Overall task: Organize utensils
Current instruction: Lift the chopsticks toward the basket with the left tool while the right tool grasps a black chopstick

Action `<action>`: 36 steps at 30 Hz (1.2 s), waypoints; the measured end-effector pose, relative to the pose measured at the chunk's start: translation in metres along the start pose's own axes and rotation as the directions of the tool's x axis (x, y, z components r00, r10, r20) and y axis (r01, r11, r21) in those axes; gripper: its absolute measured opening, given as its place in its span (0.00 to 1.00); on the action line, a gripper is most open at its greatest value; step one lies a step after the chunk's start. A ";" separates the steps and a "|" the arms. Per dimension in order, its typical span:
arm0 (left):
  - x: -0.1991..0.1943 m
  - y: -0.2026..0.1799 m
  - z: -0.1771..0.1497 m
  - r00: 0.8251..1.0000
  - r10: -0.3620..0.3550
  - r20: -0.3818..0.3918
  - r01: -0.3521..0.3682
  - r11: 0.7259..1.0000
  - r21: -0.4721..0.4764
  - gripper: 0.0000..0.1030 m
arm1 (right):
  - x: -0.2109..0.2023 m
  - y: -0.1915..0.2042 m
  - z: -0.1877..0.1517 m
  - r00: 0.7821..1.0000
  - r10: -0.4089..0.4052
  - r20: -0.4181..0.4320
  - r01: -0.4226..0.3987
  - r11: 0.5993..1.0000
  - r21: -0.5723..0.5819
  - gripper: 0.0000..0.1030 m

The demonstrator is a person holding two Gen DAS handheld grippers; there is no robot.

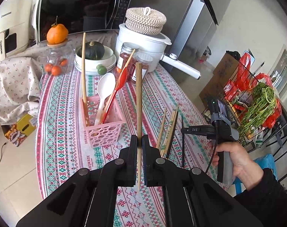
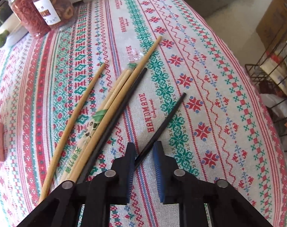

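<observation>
1. The left gripper (image 1: 140,136) is clamped tight on one wooden chopstick (image 1: 138,94). The stick stands nearly upright between the pads, its thick end up and its thin tip poking out below the fingers. It hangs above the table just to the right of the pink basket (image 1: 105,132), not touching it.
2. The right gripper (image 2: 145,144), gripped by a hand (image 1: 236,157), points steeply down at the tablecloth (image 2: 219,75), well to the right of the basket. Its jaws stand apart around a black chopstick (image 2: 162,121), which runs between the blue pads close to the left one. The pads do not look pressed on it.
3. A second black chopstick (image 2: 124,104) lies on the cloth between that one and the basket.
4. Touching its basket side is a bundle of pale wooden chopsticks (image 2: 109,102), partly in a printed paper sleeve.
5. One more loose wooden chopstick (image 2: 82,104) lies nearest the basket of all the loose ones, a little apart from the bundle.
6. Standing in the basket are a white spoon (image 1: 105,87), a red spoon (image 1: 120,83) and a long wooden chopstick (image 1: 84,66), which leans in its left corner.
7. Behind the basket stand two clear jars (image 1: 127,60) with reddish contents.
</observation>
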State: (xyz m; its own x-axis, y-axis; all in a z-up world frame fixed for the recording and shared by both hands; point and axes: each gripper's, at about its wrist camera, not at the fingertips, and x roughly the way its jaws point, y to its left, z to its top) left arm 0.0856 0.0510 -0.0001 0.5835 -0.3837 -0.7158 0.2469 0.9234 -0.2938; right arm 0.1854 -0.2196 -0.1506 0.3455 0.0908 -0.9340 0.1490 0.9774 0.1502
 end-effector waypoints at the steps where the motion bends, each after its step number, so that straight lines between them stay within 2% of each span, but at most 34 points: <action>1: -0.002 0.000 0.000 1.000 0.000 0.009 0.000 1.000 0.000 0.04 | 0.002 -0.009 0.003 0.998 0.065 -0.006 -0.065 0.997 0.028 0.07; 2: -0.005 -0.001 0.001 1.000 -0.001 0.020 0.001 1.000 0.002 0.04 | 0.002 -0.015 0.005 0.992 0.123 -0.014 -0.122 0.991 0.059 0.04; 4: -0.010 -0.001 0.003 0.999 -0.001 0.043 0.001 1.000 0.005 0.04 | -0.004 -0.021 0.006 0.984 0.177 0.005 -0.177 0.980 0.086 0.04; 8: -0.022 -0.003 0.006 0.996 0.003 0.092 -0.005 1.000 0.016 0.04 | -0.032 -0.022 0.006 0.969 0.234 0.084 -0.239 0.969 0.058 0.04; 10: -0.029 -0.005 0.008 0.993 0.004 0.117 -0.007 1.000 0.022 0.04 | -0.049 -0.024 0.005 0.954 0.269 0.129 -0.276 0.960 0.037 0.00; 13: -0.037 -0.006 0.010 0.989 0.011 0.148 -0.016 0.999 0.031 0.04 | -0.080 -0.020 0.002 0.928 0.313 0.202 -0.316 0.949 -0.021 0.00; 15: -0.038 -0.005 0.011 0.988 0.013 0.151 -0.017 0.999 0.027 0.04 | -0.098 -0.015 -0.003 0.913 0.333 0.236 -0.327 0.943 -0.066 0.00; 16: -0.036 -0.004 0.011 0.990 0.011 0.142 -0.014 1.000 0.022 0.04 | -0.105 -0.012 -0.005 0.912 0.333 0.239 -0.323 0.943 -0.080 0.00; 18: -0.031 -0.001 0.010 0.993 0.001 0.115 -0.002 1.000 0.009 0.04 | -0.109 -0.008 -0.007 0.923 0.313 0.224 -0.297 0.949 -0.103 0.01; 19: -0.028 -0.001 0.009 0.995 -0.006 0.098 0.006 1.000 0.004 0.04 | -0.103 -0.007 -0.005 0.930 0.309 0.197 -0.293 0.950 -0.107 0.05; 21: -0.021 -0.002 0.007 0.997 -0.015 0.074 0.015 1.000 -0.002 0.04 | -0.082 -0.007 -0.003 0.956 0.266 0.126 -0.256 0.962 -0.091 0.07; 23: -0.017 -0.004 0.005 0.998 -0.013 0.059 0.013 1.000 0.002 0.04 | -0.058 -0.004 -0.002 0.975 0.215 0.058 -0.209 0.973 -0.097 0.28; 25: -0.014 -0.006 0.005 0.999 -0.013 0.051 0.013 1.000 0.006 0.04 | -0.039 -0.005 -0.003 0.985 0.172 0.015 -0.170 0.980 -0.099 0.32; 32: -0.006 -0.006 0.002 1.000 -0.009 0.024 0.009 1.000 0.016 0.04 | 0.006 0.008 0.009 0.996 0.082 -0.042 -0.087 0.989 -0.123 0.32; 33: -0.007 -0.005 0.001 1.000 -0.009 0.024 0.008 1.000 0.016 0.04 | 0.005 0.010 0.009 0.997 0.082 -0.014 -0.083 0.987 -0.134 0.31; 35: -0.010 -0.004 0.003 0.999 -0.008 0.034 0.007 1.000 0.011 0.04 | 0.005 0.014 0.009 0.996 0.089 -0.015 -0.090 0.984 -0.153 0.07; 36: -0.013 -0.003 0.004 0.999 -0.007 0.045 0.007 1.000 0.009 0.04 | 0.005 0.014 0.008 0.996 0.091 -0.018 -0.093 0.985 -0.147 0.07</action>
State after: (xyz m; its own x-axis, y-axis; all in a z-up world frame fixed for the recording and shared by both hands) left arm 0.0803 0.0532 0.0121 0.6157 -0.3903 -0.6845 0.2579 0.9207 -0.2930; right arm 0.1965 -0.2071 -0.1504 0.3407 0.1830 -0.9222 -0.0214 0.9821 0.1870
